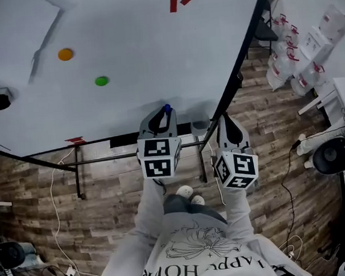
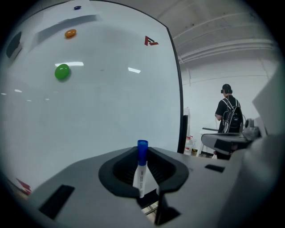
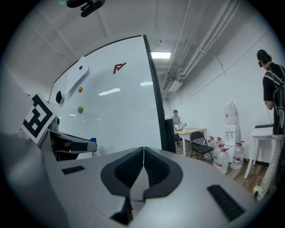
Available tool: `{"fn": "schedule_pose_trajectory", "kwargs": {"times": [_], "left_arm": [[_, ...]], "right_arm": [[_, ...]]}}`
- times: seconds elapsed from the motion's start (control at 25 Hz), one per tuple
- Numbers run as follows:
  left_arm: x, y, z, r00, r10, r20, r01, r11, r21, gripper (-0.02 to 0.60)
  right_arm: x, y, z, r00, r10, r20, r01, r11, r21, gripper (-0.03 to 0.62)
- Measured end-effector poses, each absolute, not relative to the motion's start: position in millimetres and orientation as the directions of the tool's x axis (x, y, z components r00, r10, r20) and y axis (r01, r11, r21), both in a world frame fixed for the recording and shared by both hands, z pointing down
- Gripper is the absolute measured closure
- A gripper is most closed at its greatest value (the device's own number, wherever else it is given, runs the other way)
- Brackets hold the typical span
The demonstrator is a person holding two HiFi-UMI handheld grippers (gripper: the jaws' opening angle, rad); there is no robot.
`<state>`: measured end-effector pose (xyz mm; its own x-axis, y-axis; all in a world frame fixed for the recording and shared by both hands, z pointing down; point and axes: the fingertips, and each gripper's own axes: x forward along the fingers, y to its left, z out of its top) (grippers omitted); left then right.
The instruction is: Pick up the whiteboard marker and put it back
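marker carriage is the step in hand, as i judge it: the left tongs (image 2: 143, 156) are clamped on the whiteboard marker (image 2: 141, 169), whose blue cap shows above the pads, clear of any ledge. next comes setting it back at the whiteboard (image 2: 102, 98) (likely along its lower edge), which calls for lining up there, then parting the pads. right tongs (image 3: 143, 156) are pressed together on nothing. both sit side by side before the person's chest, aimed at the board, near level.

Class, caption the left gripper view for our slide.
Left tongs grip a blue-capped marker, cap toward the whiteboard.
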<state>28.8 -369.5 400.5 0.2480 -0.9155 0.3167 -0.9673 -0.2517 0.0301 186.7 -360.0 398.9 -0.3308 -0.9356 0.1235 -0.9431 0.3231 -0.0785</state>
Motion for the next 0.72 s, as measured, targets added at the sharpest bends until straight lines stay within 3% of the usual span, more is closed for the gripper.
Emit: {"fn": "schedule_pose_trajectory", "kwargs": {"times": [0.16,0.32,0.56,0.72], "left_arm": [[8.2,-366.8,415.0,0.191,-0.914,0.357,-0.976,-0.217,-0.032,0.520],[-3.8,-370.0,437.4,0.099,-0.910,0.402,-0.952,-0.205,-0.228,0.520],[-5.8,-377.7,486.1,-0.019,-0.885,0.465,-0.817,-0.254,-0.517,0.520],[-5.6,-381.3,515.7,-0.075,-0.869,0.490,-0.662,-0.324,-0.676,0.520]], "right_arm": [[171.1,-363.9,402.7,-0.362,-0.923,0.132,-0.932,0.355,-0.075,0.589],[162.4,-369.0,409.0,-0.376,-0.915,0.146,-0.926,0.369,-0.074,0.589],[160.4,-374.3,417.7,-0.375,-0.912,0.166,-0.927,0.367,-0.074,0.589],[161.3,-376.7,425.0,-0.364,-0.913,0.186,-0.931,0.356,-0.078,0.589]]}}
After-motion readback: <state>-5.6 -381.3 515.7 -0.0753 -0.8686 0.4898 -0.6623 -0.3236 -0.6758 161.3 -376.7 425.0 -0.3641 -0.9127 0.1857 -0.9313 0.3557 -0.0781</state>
